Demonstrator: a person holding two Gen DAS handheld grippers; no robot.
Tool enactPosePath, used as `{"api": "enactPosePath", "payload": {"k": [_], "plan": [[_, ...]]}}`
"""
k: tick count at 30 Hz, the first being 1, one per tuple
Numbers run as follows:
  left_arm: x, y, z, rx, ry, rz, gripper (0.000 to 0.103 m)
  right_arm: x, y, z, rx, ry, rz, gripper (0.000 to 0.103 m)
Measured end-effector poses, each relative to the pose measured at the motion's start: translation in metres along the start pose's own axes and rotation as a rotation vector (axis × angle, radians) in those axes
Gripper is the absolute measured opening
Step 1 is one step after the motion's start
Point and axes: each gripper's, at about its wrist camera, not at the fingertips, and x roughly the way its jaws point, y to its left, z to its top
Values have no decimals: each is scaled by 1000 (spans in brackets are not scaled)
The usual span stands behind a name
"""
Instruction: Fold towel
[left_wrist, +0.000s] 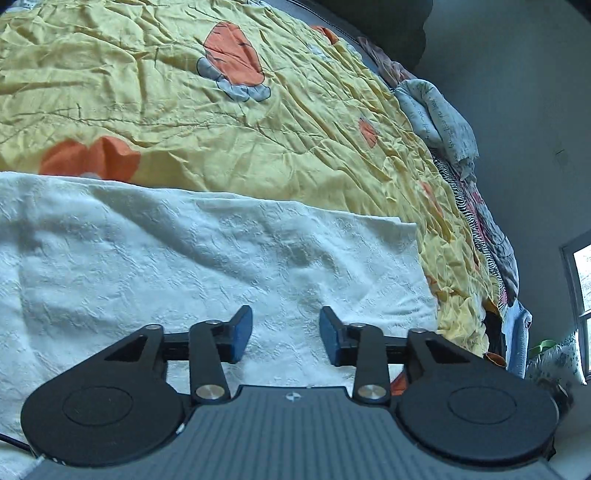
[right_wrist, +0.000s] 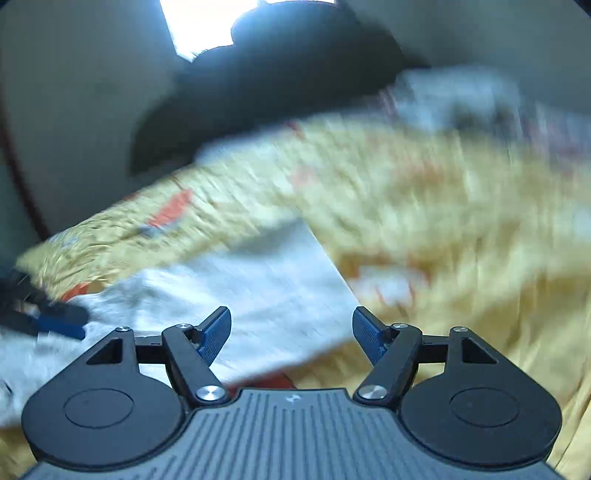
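A white textured towel lies spread on a yellow bedsheet with orange shapes. My left gripper hovers low over the towel's near part, open, with nothing between its blue pads. The right wrist view is blurred by motion. There the white towel lies ahead and to the left, its right edge running toward the gripper. My right gripper stands wide open over the towel's near corner, holding nothing. The other gripper's blue finger shows at the far left, over the towel.
A heap of crumpled clothes lies along the bed's far right edge, with a striped cloth below it. A grey wall and a window stand to the right. A dark headboard and a bright window lie beyond the bed.
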Motion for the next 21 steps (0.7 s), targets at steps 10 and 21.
{"api": "enactPosePath", "payload": {"k": [10, 21], "plan": [[7, -6, -1, 14, 9, -1, 65, 15, -31, 2, 384, 155, 285, 78], [8, -6, -1, 19, 10, 11, 68, 50, 0, 32, 294, 91, 148, 26]]}}
